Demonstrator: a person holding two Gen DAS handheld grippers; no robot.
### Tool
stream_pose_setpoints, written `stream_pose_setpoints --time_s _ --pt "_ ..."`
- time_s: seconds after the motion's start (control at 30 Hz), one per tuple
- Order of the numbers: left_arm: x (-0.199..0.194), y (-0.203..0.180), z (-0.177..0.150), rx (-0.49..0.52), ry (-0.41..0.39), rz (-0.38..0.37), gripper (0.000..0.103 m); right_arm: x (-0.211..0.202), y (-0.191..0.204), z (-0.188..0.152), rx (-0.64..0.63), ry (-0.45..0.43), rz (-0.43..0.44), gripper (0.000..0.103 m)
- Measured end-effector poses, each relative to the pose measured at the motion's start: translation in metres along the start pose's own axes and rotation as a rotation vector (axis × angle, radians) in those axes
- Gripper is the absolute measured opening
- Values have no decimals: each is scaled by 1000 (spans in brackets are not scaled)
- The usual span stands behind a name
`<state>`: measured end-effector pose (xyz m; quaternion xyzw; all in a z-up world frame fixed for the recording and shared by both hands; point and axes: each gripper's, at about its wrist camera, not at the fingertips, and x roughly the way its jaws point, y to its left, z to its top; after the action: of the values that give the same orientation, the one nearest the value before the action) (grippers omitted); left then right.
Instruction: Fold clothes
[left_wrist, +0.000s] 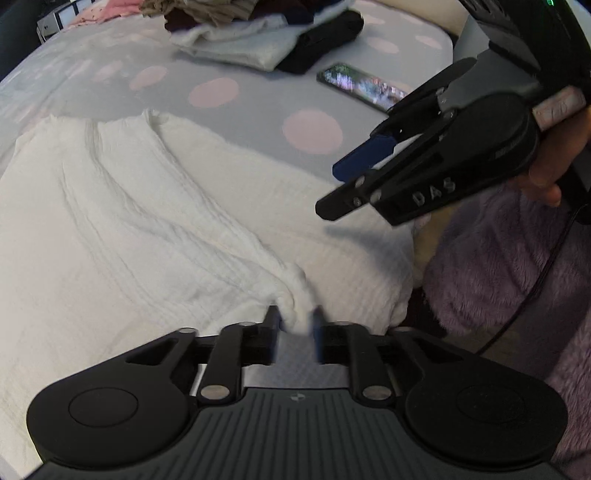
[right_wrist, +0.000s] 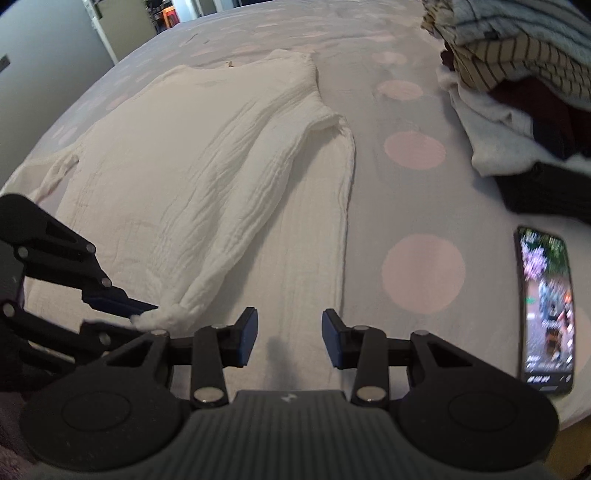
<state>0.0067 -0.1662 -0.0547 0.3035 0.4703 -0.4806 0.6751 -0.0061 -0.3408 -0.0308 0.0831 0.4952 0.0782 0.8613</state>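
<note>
Soft, light, crinkled white top (right_wrist: 207, 177) spread flat on bed (right_wrist: 406, 92), cuff (right_wrist: 162, 317) at six o'clock between loosened left claw (left_wrist: 297, 328), right claw (right_wrist: 288, 332) part-open, empty; best pinched at cuff or hem.

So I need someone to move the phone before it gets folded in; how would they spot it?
Start from the bed, under a grey cover with pink dots. Beside the spread white garment, past its straight edge and just short of the pile of clothes, lies the phone. It is the only hard, flat, dark slab there, and its screen is lit.
</note>
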Motion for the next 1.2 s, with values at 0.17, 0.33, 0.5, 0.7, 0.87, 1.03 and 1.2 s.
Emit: stream_pose_setpoints --time_s 0.17,0.33,0.5,0.7,0.87,1.03,1.2 --pt "-26 19 -16 -77 -52 1 46 7 5 -7 75 0 88 42" --pt "-27 70 -35 -372 -116 17 45 14 11 -7 101 6 135 41" --pt "-10 97 -43 -523 -154 1 43 27 16 -1 123 13 165 40" --pt "13 97 -37 -498 -145 -15 39 45 27 5 75 22 154 33" --pt "14 99 -39 -486 -130 -27 3 50 28 10 76 24 181 7" --pt "-17 98 -38 -486 -194 -23 1 26 19 16 109 -30 162 6" --pt "-47 89 -37 -520 -269 -47 1 -3 -11 18 237 -103 144 6"
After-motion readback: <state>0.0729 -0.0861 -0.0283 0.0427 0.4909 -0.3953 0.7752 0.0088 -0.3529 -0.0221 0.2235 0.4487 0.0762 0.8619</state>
